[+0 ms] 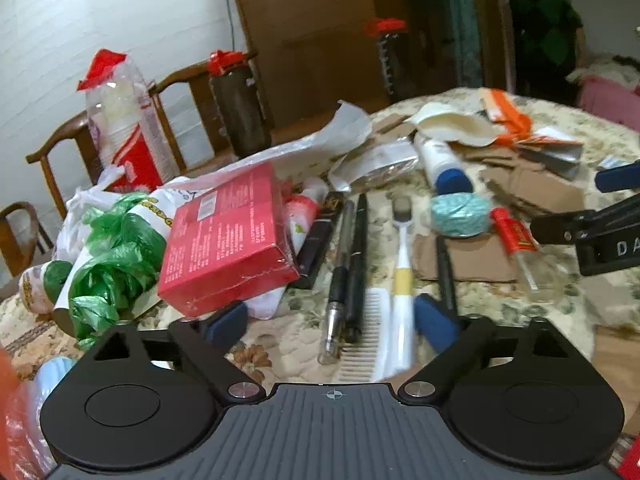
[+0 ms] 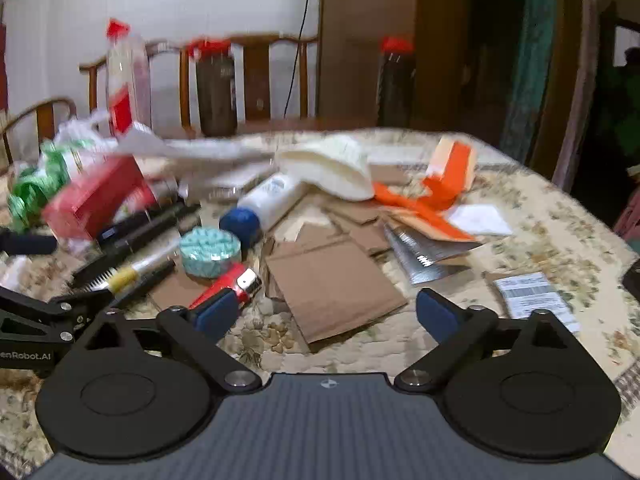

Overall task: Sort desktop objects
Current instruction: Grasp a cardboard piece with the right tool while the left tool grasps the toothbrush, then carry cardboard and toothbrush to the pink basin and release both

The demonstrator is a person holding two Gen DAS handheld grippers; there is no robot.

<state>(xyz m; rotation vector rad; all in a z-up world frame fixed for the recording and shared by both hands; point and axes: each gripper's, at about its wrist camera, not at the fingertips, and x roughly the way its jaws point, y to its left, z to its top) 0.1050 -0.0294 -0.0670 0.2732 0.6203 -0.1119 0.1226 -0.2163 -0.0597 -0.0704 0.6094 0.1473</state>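
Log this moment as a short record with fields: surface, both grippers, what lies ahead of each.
surface: table with floral cloth, cluttered
left gripper: open, holding nothing
ahead of left gripper: pens, comb, toothbrush, side by side
right gripper: open, holding nothing
ahead of right gripper: cardboard piece; lighter by its left finger
left side: red box, green bag

A: What's blurred in the right wrist view?
B: The red box [image 2: 96,200] and green bags [image 2: 28,192] at left smear.
A: And cut off?
B: In the left view, the comb [image 1: 366,332] runs under the housing; the box label is unreadable.
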